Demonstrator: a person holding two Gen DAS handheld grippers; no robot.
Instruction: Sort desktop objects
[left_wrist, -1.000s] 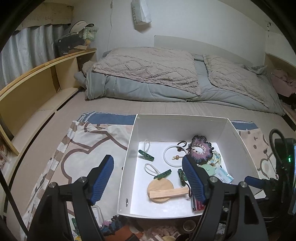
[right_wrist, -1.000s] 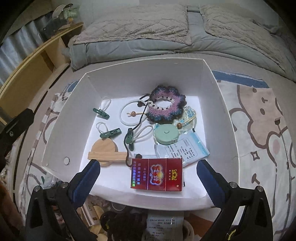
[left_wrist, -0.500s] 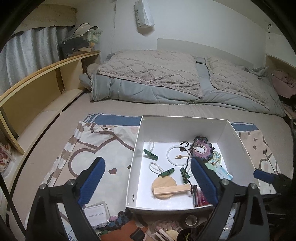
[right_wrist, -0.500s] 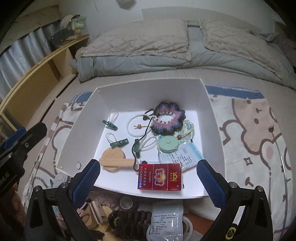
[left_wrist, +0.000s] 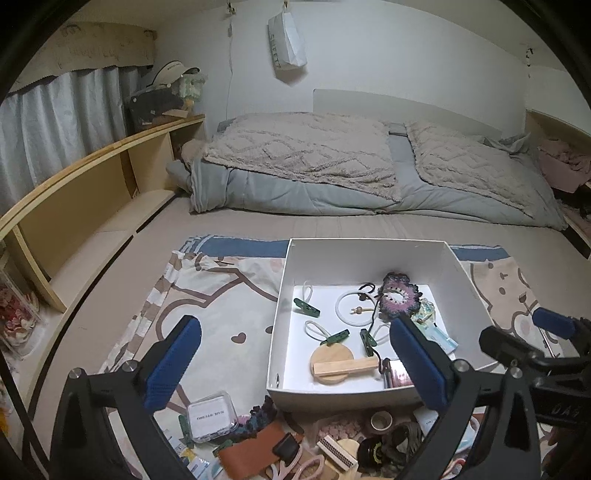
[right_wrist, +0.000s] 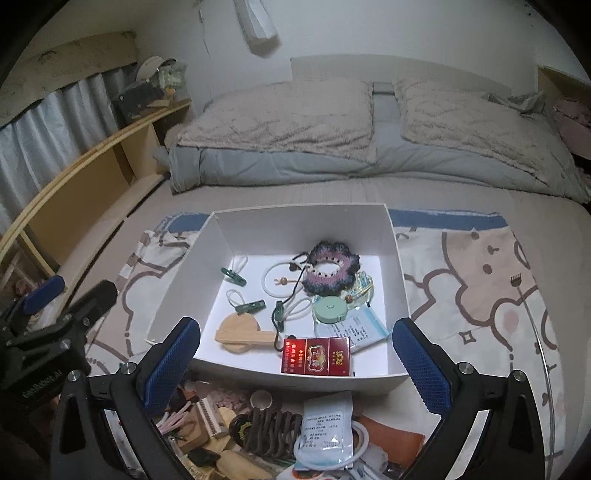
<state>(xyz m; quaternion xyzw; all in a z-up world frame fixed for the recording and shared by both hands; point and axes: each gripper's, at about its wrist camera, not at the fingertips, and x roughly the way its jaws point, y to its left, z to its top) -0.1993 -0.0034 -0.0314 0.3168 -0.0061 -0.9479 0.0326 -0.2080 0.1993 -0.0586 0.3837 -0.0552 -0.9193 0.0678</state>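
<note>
The white box (right_wrist: 400, 295) sits on a cartoon-print cloth (left_wrist: 221, 306) on the bed; inside lie a red cigarette pack (right_wrist: 316, 356) with gold characters too small to read, green clips and a crocheted scrunchie (right_wrist: 330, 272). Only the left view shows a clear case (left_wrist: 211, 416) labelled "NAIL STUDIO". The left gripper (left_wrist: 295, 363), jaws just opened wide, and the right gripper (right_wrist: 295, 363), also spread wide, hold nothing.
</note>
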